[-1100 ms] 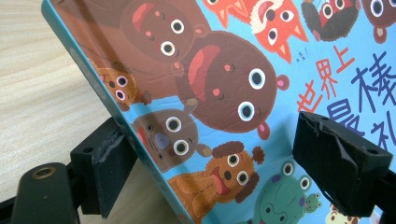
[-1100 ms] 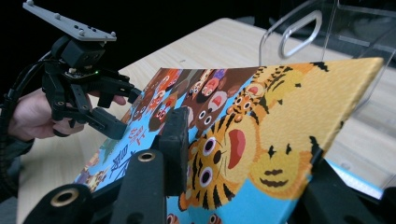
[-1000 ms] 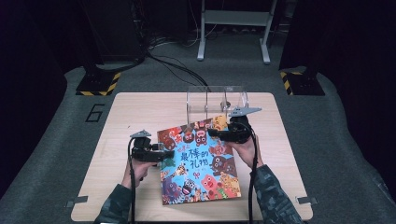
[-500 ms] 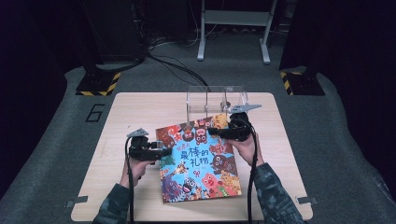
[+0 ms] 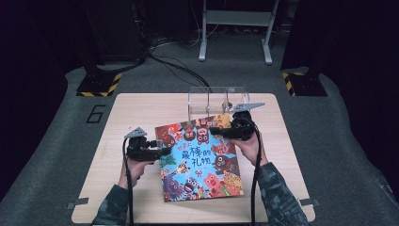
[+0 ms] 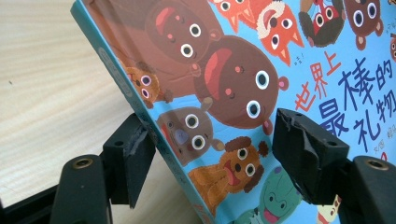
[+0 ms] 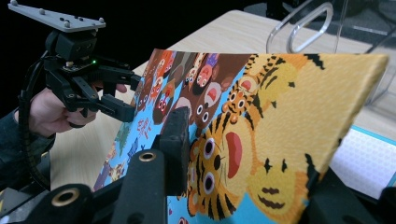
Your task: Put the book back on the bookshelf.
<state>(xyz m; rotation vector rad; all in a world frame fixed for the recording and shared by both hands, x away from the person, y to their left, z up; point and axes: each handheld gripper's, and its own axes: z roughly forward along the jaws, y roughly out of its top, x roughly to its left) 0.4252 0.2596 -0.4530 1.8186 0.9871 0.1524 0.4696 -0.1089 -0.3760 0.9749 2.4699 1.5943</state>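
A colourful picture book [image 5: 200,160] lies on the wooden table [image 5: 117,188]. My right gripper [image 5: 217,131] is shut on the book's far right corner [image 7: 280,116] and holds it raised. A white page with a light-blue border [image 7: 359,158] shows under that corner. My left gripper [image 5: 164,151] straddles the book's left spine edge [image 6: 140,116], which is lifted off the table. One pad [image 6: 135,149] is beside the spine and the other [image 6: 303,149] stands off the cover. Its jaws have just been closing with the book between them. The left gripper [image 7: 123,93] shows far off in the right gripper view.
A clear acrylic rack [image 5: 219,99] with upright dividers stands on the table just behind the book, close to my right gripper; its loops [image 7: 303,23] show in the right gripper view. Bare wood lies left of the book and at the back left. Dark floor surrounds the table.
The left gripper's jaws have narrowed around the book's left edge. Both hands and the book stay about where they were.
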